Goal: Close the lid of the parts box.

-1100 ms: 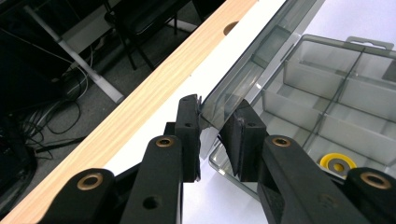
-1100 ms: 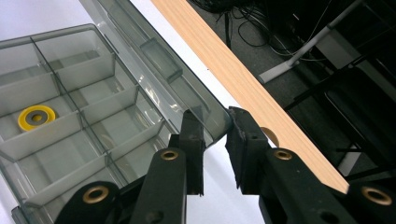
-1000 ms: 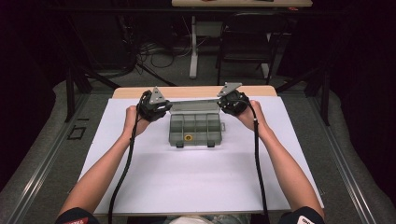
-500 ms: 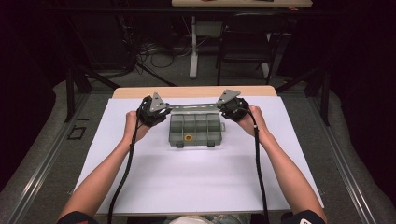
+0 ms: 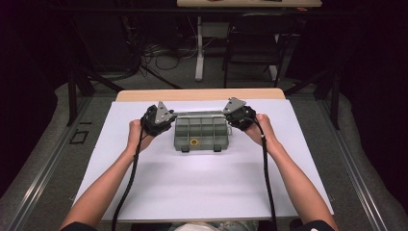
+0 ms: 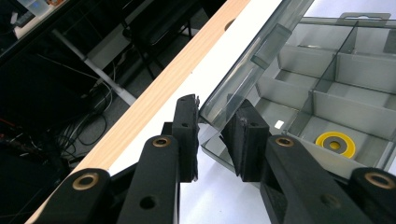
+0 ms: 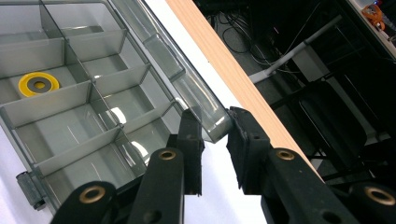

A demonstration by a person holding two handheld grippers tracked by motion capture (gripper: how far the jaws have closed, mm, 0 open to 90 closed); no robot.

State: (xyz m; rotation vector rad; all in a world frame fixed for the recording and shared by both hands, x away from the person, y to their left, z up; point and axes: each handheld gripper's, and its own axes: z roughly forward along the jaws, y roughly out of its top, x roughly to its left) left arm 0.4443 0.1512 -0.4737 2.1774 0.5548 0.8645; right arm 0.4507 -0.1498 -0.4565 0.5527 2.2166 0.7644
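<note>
Left gripper [image 6: 212, 135]: matte black, blocky jaws pinching a corner of the clear lid [image 6: 254, 56] of the compartment box [image 5: 199, 132]. Right gripper [image 7: 215, 140]: same build, jaws clamped on the opposite corner of that lid [image 7: 187, 84]. In the high view each gripper, left [image 5: 158, 120] and right [image 5: 239, 115], sits at a far corner of the box, grey three-cornered plates on top, cables trailing back along the forearms.

Box: smoky translucent plastic, rectangular, hard-edged, thin upright dividers forming a grid of cells. Lid raised at an angle along the far edge, glossy, with moulded ridges. One cell near the front holds a flat yellow ring [image 6: 335, 142] with a grey centre. Small latch tabs on the near edge.

Box sits in the far middle of a smooth white sheet [image 5: 202, 187] covering the table; a bare strip of pale wood edge [image 5: 199, 94] just beyond it. Wide bare sheet on the near side and to both sides of the box. Little space between lid and far wood edge. Dark floor, cables and chair legs beyond.
</note>
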